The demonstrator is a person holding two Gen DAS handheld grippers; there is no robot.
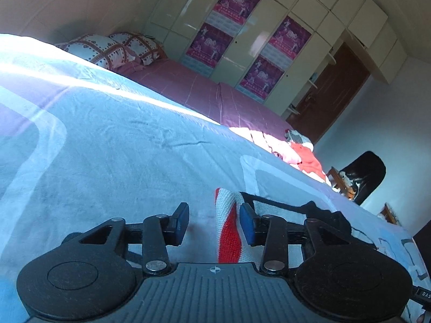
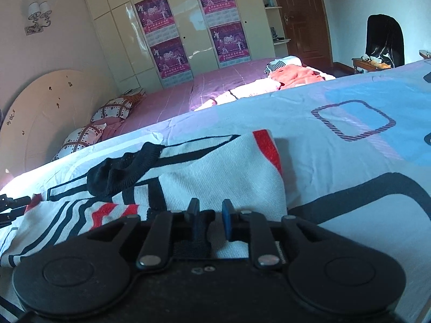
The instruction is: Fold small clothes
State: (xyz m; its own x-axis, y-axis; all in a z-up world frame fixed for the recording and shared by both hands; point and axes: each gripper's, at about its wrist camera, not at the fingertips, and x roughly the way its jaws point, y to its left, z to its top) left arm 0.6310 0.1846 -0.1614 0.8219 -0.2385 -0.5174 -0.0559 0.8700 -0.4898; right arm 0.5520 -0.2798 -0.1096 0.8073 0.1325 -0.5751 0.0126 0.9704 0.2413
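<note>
Left gripper (image 1: 214, 222) is seen at lower centre of the left wrist view, fingers apart. A red-and-white edge of the knit garment (image 1: 229, 231) lies between them, nearer the right blue pad (image 1: 246, 223); contact with that pad cannot be confirmed, and the left pad is clear of it. No clamp is seen.

Right gripper (image 2: 211, 219) is seen at lower centre of the right wrist view, fingers apart by a narrow gap. White knit shows in that gap; whether it is pinched cannot be told, and the pads look clear of it.

The knit garment (image 2: 210, 172), white with black bands and red patches, is spread flat on the light patterned bedsheet (image 2: 336, 148), occupying the centre to lower left of the right view. Its dark ribbed collar (image 2: 121, 169) is bunched at centre left.

A pile of red and pink clothes (image 2: 293, 75) is seen upper right of centre, well apart from the garment, on the purple bedcover (image 2: 210, 86). Pillows (image 2: 113, 110) are seen at left.
</note>
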